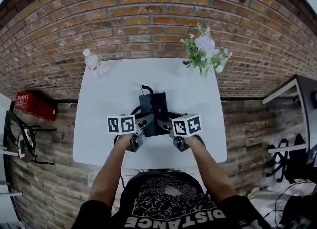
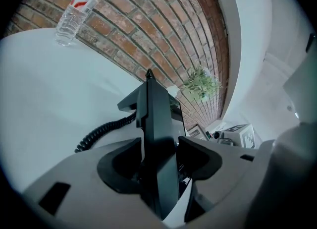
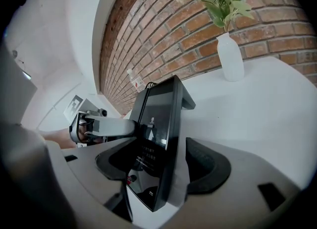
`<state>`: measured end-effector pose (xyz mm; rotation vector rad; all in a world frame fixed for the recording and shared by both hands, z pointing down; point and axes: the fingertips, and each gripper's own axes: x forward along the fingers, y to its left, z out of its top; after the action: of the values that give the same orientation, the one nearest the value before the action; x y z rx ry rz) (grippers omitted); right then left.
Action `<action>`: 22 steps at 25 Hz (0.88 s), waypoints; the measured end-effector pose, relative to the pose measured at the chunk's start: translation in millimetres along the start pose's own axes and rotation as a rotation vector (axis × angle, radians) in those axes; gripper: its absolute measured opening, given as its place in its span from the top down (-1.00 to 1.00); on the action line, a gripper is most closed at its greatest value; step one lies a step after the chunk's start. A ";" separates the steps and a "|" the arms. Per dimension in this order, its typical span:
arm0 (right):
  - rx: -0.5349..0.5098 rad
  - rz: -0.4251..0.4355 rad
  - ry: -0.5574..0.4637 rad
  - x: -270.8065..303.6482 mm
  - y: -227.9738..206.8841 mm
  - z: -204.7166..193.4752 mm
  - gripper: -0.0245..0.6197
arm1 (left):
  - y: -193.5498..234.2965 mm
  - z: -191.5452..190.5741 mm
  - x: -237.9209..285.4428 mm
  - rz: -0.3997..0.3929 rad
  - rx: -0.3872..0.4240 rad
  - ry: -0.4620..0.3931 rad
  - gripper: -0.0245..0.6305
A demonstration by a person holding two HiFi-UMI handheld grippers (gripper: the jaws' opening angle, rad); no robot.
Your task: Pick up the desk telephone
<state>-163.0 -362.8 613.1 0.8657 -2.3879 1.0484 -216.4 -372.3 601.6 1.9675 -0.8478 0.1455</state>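
Slippage is the main risk. The desk telephone (image 1: 152, 110) sits at the middle of the white table (image 1: 99, 129), in the centre of the head view, and is flanked from both near corners, yet only one side looks properly gripped. The left gripper (image 2: 161, 159) has its jaws pinching the phone's thin side edge, with pads against both faces at the lower centre of its view. The right gripper (image 3: 163, 166) has its jaws spread wide around the opposite side. The glossy front faces one pad and a sliver of gap shows at the other, so I judge it bears no load. Lifted like this, the phone would hang from one narrow pinch and could twist, pivot out or drop. Whether its base rests on the table now I cannot tell. The coiled cord (image 2: 101, 133) trails off at the left of the left gripper view and could, in my judgement, tug the phone askew as it rises. A water bottle (image 1: 92, 63) at upper left and a vase of flowers (image 1: 205, 52) at upper right stand well apart. The T-shirt (image 1: 173, 208) at the bottom of the head view reads "DISTANCE". The bottle's red-and-white label and the small logo and characters on the phone's face are too small to read. The marker cubes (image 1: 121, 124) carry only black-and-white squares.
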 end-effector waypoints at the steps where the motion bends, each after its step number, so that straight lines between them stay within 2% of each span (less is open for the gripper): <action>1: 0.006 0.005 0.000 0.3 0.2 -0.3 0.06 | -0.1 -1.4 1.0 0.000 -0.002 0.007 0.20; 6: 0.025 0.021 -0.007 2.2 1.9 0.0 0.07 | 0.2 -3.2 4.8 0.021 0.015 0.016 0.25; 15: 0.078 0.027 -0.027 2.0 1.7 0.2 0.13 | 0.8 -1.7 2.7 0.042 0.013 -0.034 0.29; 22: 0.039 0.034 -0.040 -2.6 8.2 7.7 0.14 | -6.1 3.7 -4.2 0.060 0.013 -0.069 0.29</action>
<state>-167.4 -363.4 602.4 0.8708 -2.4309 1.1044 -216.7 -371.2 593.4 1.9697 -0.9533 0.1197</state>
